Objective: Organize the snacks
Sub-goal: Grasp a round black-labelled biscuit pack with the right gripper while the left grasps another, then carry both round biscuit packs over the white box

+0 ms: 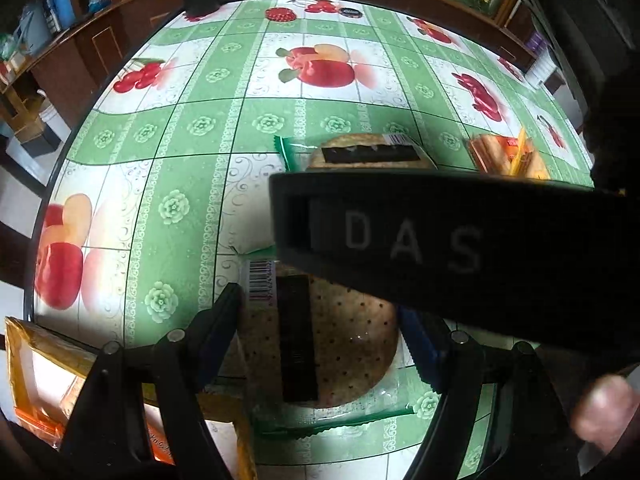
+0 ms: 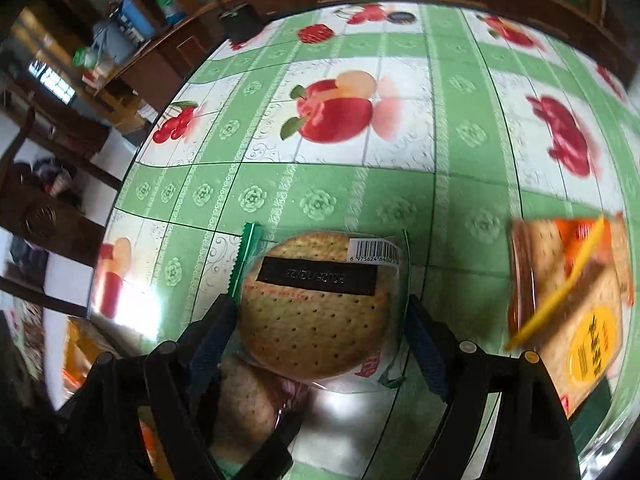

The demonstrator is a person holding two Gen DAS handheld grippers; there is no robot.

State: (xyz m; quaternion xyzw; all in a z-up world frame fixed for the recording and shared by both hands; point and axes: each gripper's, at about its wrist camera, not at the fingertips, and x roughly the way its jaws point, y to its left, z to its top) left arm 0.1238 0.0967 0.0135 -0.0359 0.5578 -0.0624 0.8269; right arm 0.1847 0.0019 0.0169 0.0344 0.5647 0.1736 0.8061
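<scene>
Both jaws apart around cracker packs point(image 1: 320, 340) point(image 2: 320, 304); only left view: "DAS" gripper body point(image 1: 440, 240) overhead.

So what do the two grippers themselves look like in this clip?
Both match: the left gripper and right gripper have black angular fingers with blue ribbed pads and silver pivot pins. In the left wrist view, a black body marked "DAS" crosses the picture.

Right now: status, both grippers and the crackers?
Left gripper straddling a round cracker pack. Right gripper straddling second cracker pack; grip unclear on both. Right gripper body crosses left view.
</scene>
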